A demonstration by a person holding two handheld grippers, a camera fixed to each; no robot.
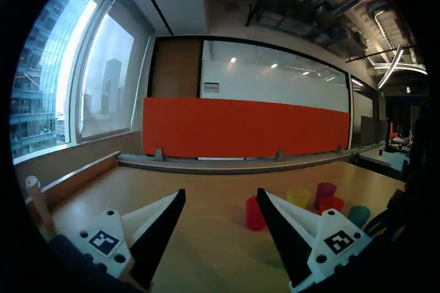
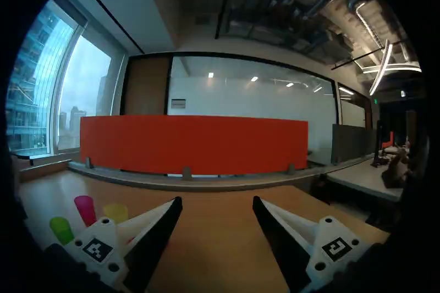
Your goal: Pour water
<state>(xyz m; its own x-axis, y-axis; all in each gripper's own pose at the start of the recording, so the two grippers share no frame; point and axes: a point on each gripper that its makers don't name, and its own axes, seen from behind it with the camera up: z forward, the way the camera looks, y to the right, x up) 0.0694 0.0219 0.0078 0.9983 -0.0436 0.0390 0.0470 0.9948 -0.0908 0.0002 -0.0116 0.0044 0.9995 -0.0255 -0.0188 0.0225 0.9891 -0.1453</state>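
The left hand-held gripper [image 1: 220, 191] and right hand-held gripper [image 2: 216, 199] are each spread apart, empty, over the table [image 1: 214, 177] near cups [image 1: 300, 197].

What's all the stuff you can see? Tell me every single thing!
Cups, left gripper view: five, red cup, yellow cup, purple cup, second red cup, teal cup, grouped on the desk's right.
Cups, right gripper view: three, green cup, pink cup, yellow cup, lower left; perhaps the same group.
Capped object: one, pinkish, white top, desk's left edge; unclear what.
Desk: one, light wood.
Divider: one, orange-red, desk's far edge.
Windows: several panes, left wall.
Left gripper: white and black, fingers apart, holding nothing.
Right gripper: same colours, fingers apart, holding nothing.
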